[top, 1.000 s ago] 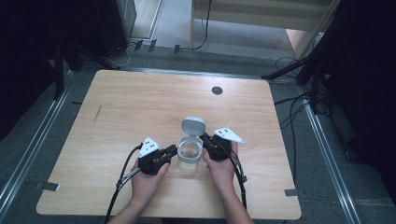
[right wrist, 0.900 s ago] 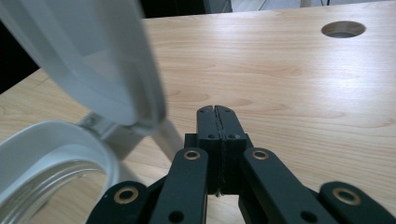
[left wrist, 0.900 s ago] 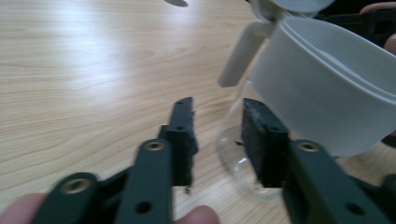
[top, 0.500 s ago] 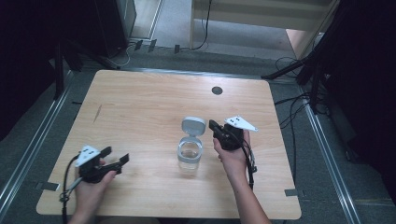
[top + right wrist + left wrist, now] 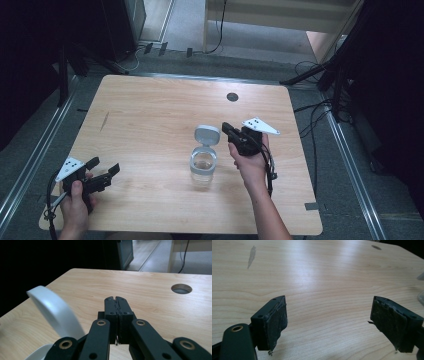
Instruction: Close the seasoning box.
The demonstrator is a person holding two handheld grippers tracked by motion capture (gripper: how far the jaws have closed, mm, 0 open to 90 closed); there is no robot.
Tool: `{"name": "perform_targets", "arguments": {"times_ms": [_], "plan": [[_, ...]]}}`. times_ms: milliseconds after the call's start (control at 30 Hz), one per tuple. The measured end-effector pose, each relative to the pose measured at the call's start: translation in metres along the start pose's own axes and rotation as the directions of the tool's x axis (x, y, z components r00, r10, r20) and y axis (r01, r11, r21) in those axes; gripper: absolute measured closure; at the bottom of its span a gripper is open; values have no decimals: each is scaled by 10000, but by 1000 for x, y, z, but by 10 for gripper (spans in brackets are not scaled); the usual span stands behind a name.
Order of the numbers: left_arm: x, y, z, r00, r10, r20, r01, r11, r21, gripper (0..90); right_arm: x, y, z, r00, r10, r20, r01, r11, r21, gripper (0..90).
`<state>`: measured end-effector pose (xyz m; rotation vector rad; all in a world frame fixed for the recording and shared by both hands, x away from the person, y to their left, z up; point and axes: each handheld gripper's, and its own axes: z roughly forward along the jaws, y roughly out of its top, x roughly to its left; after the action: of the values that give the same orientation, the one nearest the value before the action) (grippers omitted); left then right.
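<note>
My left gripper (image 5: 95, 176) hovers low at the counter's (image 5: 150, 120) near left corner, jaws wide apart and empty, well apart from the jar (image 5: 203, 166). The jar stands open mid-counter, its lid (image 5: 207, 135) tipped up behind it. My right gripper (image 5: 231, 131), jaws pressed together on nothing, sits just beside that lid; a sideways nudge could knock it or tip the jar.

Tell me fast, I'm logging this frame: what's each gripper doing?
Left gripper: open, holding nothing, over bare table.
Right gripper: shut, holding nothing, beside the jar's raised lid.
</note>
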<state>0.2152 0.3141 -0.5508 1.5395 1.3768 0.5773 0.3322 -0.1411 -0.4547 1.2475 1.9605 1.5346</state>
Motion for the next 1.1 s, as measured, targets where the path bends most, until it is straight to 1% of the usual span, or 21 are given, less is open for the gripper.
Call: {"name": "perform_targets", "arguments": {"times_ms": [33, 67, 133, 200, 233, 300, 433, 533, 600, 633, 667, 700, 800, 833, 867, 900, 933, 967, 1033, 1067, 1100], "plan": [[0, 0, 0, 10000, 0, 0, 0, 10000, 0, 144, 0, 0, 0, 10000, 0, 0, 0, 10000, 0, 893], [1, 0, 2, 9999, -100, -102, 101, 9999, 104, 145, 3, -1, -2, 9998, -96, -155, 97, 9999, 43, 889], [1, 0, 3, 9999, -132, -81, 133, 9999, 94, 145, 6, -2, -5, 9994, -222, -257, 225, 9997, 93, 888], [0, 0, 3, 9999, -46, -98, 48, 9998, 184, 145, 9, -4, -9, 9985, -362, -421, 367, 9993, 114, 889], [0, 0, 3, 9999, -46, -98, 48, 9998, 184, 145, 9, -4, -9, 9985, -362, -421, 367, 9993, 114, 889], [-1, 0, 3, 10000, -13, -84, 14, 9998, 222, 145, 12, -8, -14, 9971, -423, -636, 433, 9990, 132, 883], [0, 0, 3, 10000, -34, -48, 35, 9997, 230, 145, 15, -15, -22, 9951, -475, -872, 493, 9986, 177, 874], [0, 0, 3, 10000, -49, -48, 50, 9997, 237, 145, 16, -17, -24, 9948, -508, -887, 531, 9983, 235, 864], [0, 0, 3, 10000, -52, -34, 53, 9997, 240, 145, 14, -22, -28, 9949, -579, -824, 600, 9979, 233, 796], [0, 0, 3, 10000, -38, -32, 39, 9997, 236, 145, 13, -23, -30, 9959, -531, -733, 547, 9983, 197, 742], [0, 0, 3, 10000, -38, -32, 39, 9997, 236, 146, 13, -23, -30, 9959, -531, -733, 547, 9983, 197, 742], [-1, 0, 4, 10000, -24, -28, 24, 9998, 221, 146, 7, -26, -33, 9978, -410, -522, 417, 9990, 131, 599], [-1, 0, 4, 10000, 2, -1, -2, 9998, 211, 146, -1, -28, -38, 9987, -357, -357, 357, 9994, -1, 450], [-1, 0, 4, 10000, 2, -1, -2, 9998, 211, 147, -4, -28, -40, 9994, -296, -158, 295, 9996, -46, 367], [-1, 0, 4, 10000, 5, -7, -4, 9997, 224, 147, -7, -29, -43, 9998, -220, 30, 220, 9997, -60, 313], [-1, 0, 4, 10000, 5, -7, -4, 9997, 224, 147, -7, -29, -43, 9998, -220, 30, 220, 9997, -60, 313], [-1, 0, 4, 10000, 2, -2, -2, 9997, 224, 147, -15, -31, -47, 9990, -96, 441, 100, 9999, -96, 191], [-1, 0, 4, 10000, 5, -7, -5, 9998, 221, 147, -15, -31, -47, 9990, -96, 441, 100, 9999, -96, 191], [-1, 0, 4, 10000, 5, -8, -5, 9998, 204, 147, -22, -33, -51, 9976, -140, 684, 141, 9999, 3, 128], [-1, 0, 4, 10000, 10, -13, -9, 9998, 209, 147, -27, -36, -55, 9959, -153, 892, 150, 9999, 39, 130], [-1, 0, 4, 10000, 16, -12, -15, 9998, 208, 147, -29, -38, -57, 9951, -130, 977, 123, 9999, 76, 130]]}}
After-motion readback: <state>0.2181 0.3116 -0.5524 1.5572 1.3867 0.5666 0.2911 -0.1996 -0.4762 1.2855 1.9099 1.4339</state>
